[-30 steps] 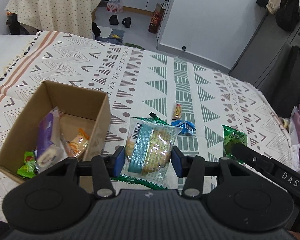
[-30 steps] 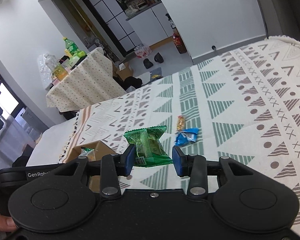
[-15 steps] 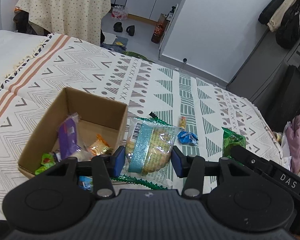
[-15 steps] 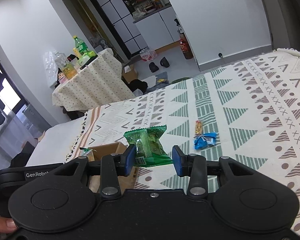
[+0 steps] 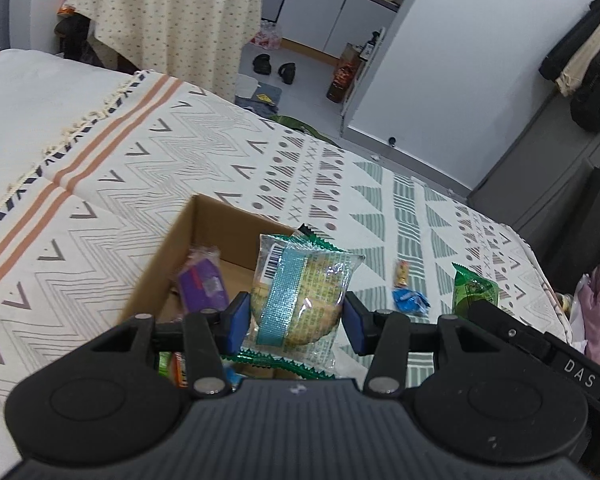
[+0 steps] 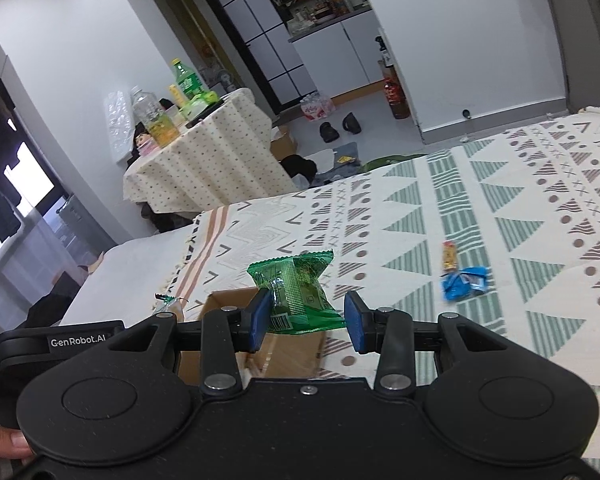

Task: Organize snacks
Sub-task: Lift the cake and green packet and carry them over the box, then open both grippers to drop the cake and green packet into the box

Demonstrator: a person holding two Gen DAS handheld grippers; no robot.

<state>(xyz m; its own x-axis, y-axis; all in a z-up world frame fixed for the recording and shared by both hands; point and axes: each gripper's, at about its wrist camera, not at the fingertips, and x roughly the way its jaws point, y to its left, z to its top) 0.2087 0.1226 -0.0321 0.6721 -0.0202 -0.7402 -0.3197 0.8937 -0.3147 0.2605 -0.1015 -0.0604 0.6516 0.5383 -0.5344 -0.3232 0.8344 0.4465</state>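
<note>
Left gripper (image 5: 296,320) pinches a clear cake pack (image 5: 300,300) at frame centre, over the box (image 5: 180,240); right gripper (image 6: 306,316) clamps a green pack (image 6: 296,292) at frame centre, box behind

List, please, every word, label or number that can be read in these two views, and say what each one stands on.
"DAS": on the right gripper, seen at the lower right of the left wrist view.
"GenRobot.AI": on the left gripper, seen at the lower left of the right wrist view.
Too small or blurred: print and barcodes on the clear cake packet and the green packet.
</note>
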